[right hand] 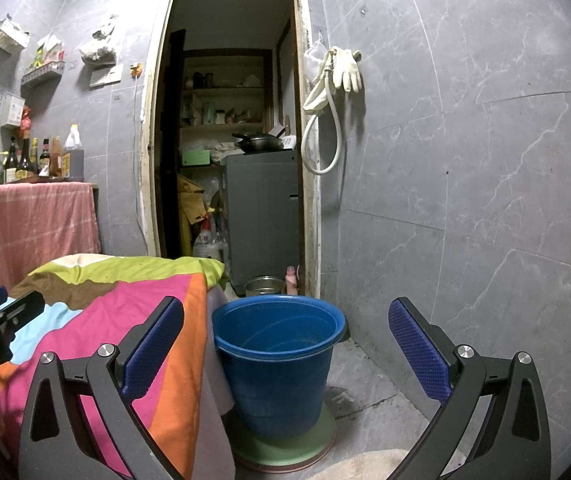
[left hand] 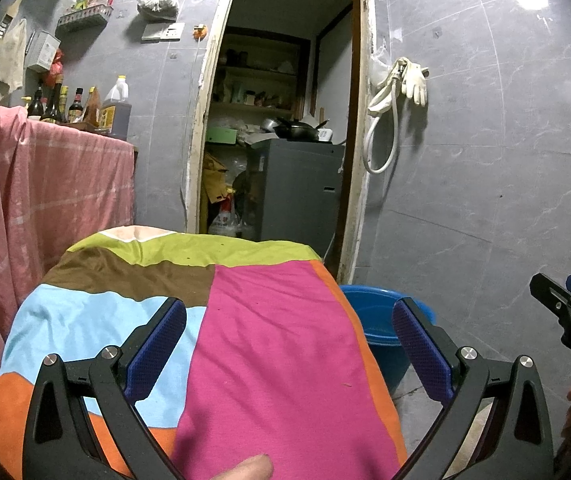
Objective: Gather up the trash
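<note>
Both the left gripper (left hand: pixel 289 344) and right gripper (right hand: pixel 285 344) gape empty beside the blue bucket (right hand: pixel 277 360); with no trash visible, they risk snagging the patchwork cloth (left hand: pixel 269 340).

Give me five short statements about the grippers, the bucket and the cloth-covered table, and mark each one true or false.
1. Both grippers, left and right, are open. True.
2. The blue bucket lies tipped on its side. False: it stands upright on a green base.
3. The colourful cloth covers the table. True.
4. Trash is piled on the cloth. False: none is clearly visible.
5. Gloves hang left of the doorway. False: right of it.
</note>
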Motion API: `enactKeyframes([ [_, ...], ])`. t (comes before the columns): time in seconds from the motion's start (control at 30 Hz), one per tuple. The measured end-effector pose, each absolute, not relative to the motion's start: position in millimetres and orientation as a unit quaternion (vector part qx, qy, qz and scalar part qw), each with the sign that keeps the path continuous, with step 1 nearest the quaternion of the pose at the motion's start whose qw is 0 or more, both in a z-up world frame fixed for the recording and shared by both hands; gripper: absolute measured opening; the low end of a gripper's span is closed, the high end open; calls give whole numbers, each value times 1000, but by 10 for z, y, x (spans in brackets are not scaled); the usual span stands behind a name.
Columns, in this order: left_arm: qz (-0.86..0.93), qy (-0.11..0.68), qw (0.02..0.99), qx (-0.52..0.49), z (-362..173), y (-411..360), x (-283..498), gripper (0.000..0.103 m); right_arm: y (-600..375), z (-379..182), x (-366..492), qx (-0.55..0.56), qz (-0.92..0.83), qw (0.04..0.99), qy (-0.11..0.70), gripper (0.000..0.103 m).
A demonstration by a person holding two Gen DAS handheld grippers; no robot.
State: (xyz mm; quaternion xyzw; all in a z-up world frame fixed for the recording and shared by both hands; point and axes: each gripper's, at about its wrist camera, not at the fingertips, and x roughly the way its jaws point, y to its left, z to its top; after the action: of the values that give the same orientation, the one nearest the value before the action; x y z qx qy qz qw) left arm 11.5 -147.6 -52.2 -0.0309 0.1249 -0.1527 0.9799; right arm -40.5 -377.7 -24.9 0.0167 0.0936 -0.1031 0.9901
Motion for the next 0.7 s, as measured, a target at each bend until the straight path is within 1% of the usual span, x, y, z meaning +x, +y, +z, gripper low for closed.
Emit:
enactKeyframes([
  [0.7,-149,132,979,-35,-512,-1454,123,101,-3769,-254,-406,17,-104,990,95,103],
])
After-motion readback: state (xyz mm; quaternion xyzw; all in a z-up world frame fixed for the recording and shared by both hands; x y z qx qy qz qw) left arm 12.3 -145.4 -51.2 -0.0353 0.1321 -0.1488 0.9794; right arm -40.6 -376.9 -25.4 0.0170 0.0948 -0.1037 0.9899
